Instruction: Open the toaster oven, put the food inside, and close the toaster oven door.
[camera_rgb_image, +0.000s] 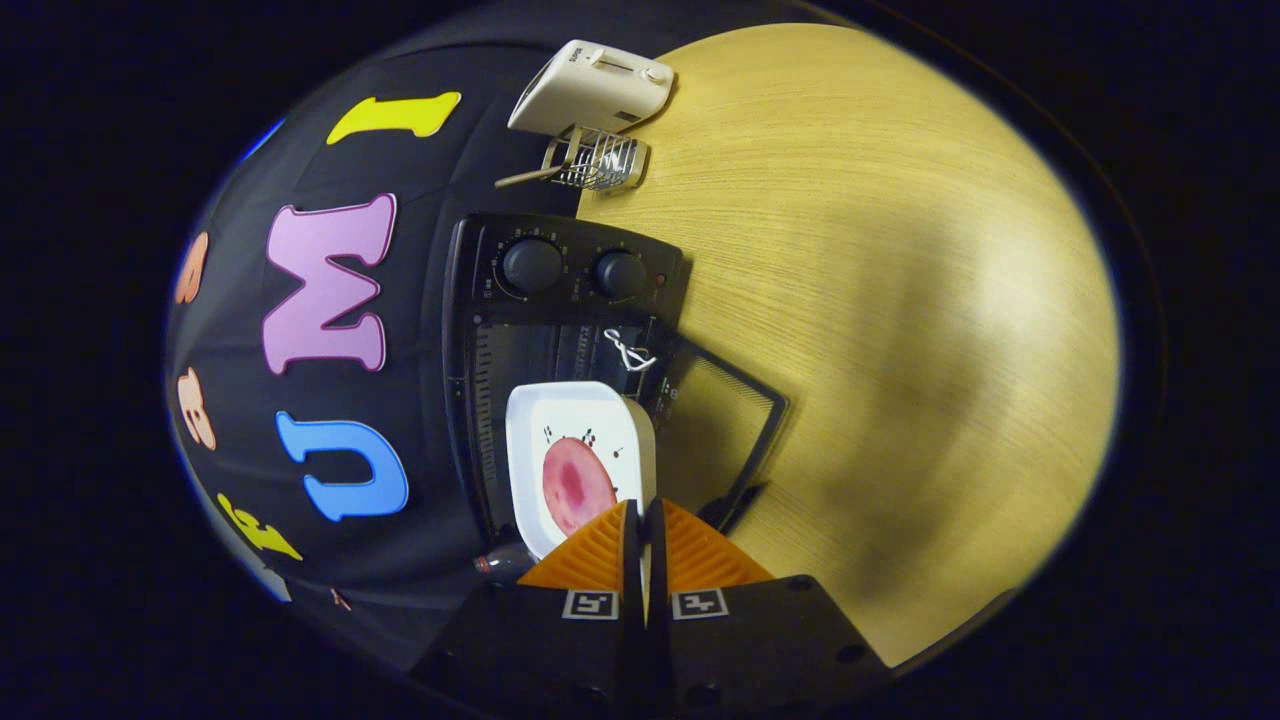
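Observation:
The view is rolled sideways. My gripper (642, 515) is shut on the rim of a white square plate (590, 415), both fingers pinching its near edge. On the plate lies a round pink slice of food (575, 483). The plate is held just ahead of the fingers, in the mouth of the black toaster oven (560, 290), whose two round knobs (533, 264) sit beyond it. The oven's glass door (725, 420) hangs open over the wooden table, with a white string (628, 352) tied near its hinge side.
Beyond the oven stand a wire rack (597, 160) and a white pop-up toaster (592, 88). The light wooden table (900, 300) stretches out beside the open door. A dark object with a red band (502, 563) lies by my finger.

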